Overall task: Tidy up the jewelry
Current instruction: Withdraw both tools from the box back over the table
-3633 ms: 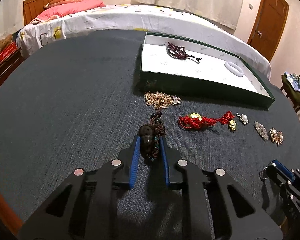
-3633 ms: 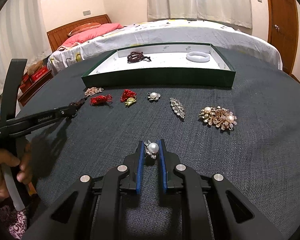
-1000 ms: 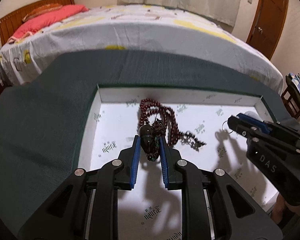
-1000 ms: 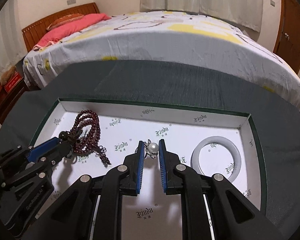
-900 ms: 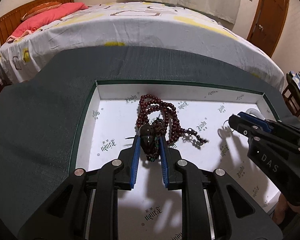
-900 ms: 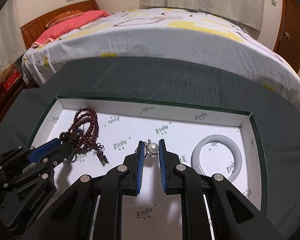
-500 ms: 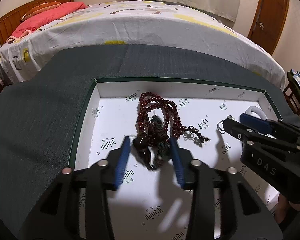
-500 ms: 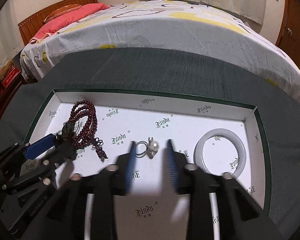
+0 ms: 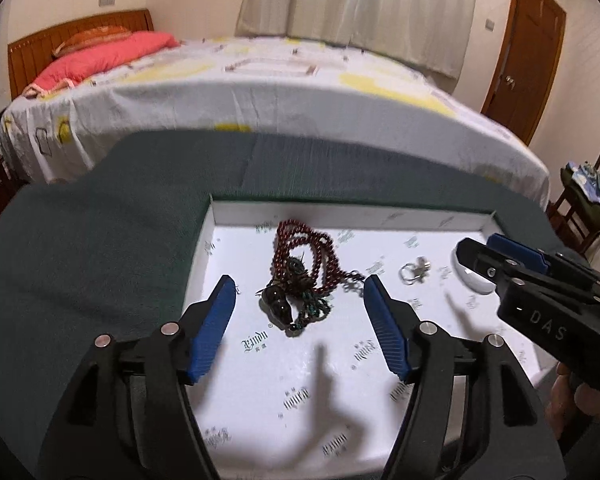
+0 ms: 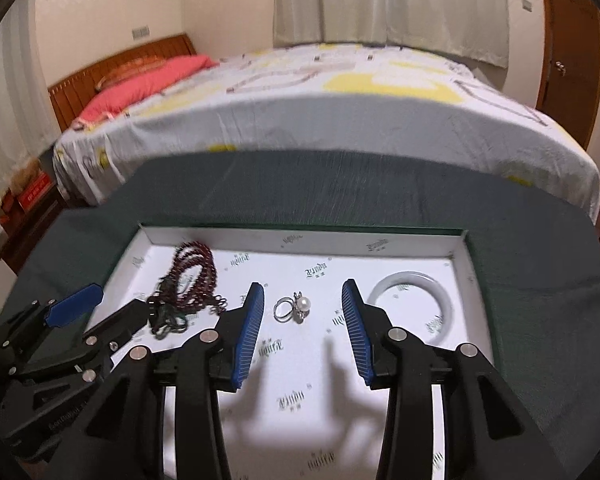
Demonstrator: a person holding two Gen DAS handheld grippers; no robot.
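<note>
A green box with a white lining (image 9: 284,364) (image 10: 300,360) sits on the dark table. My left gripper (image 9: 300,292) is open above it; a dark pendant on a cord (image 9: 278,307) lies free between its jaws, against the dark red bead necklace (image 9: 302,252). My right gripper (image 10: 303,300) is open, with a pearl ring (image 10: 293,307) lying free on the lining between its jaws. The ring also shows in the left wrist view (image 9: 414,271). The beads (image 10: 192,272) and the left gripper (image 10: 100,312) show at the left of the right wrist view.
A white bangle (image 10: 414,304) lies at the box's right end, partly hidden behind the right gripper (image 9: 500,256) in the left wrist view. A bed (image 10: 320,112) stands beyond the table's far edge. A wooden door (image 9: 520,48) and a chair (image 9: 580,204) are at the right.
Both grippers carried their pieces from the table into the box, then opened. The pendant and the pearl ring now lie on the lining, and both grippers have drawn back and up.
</note>
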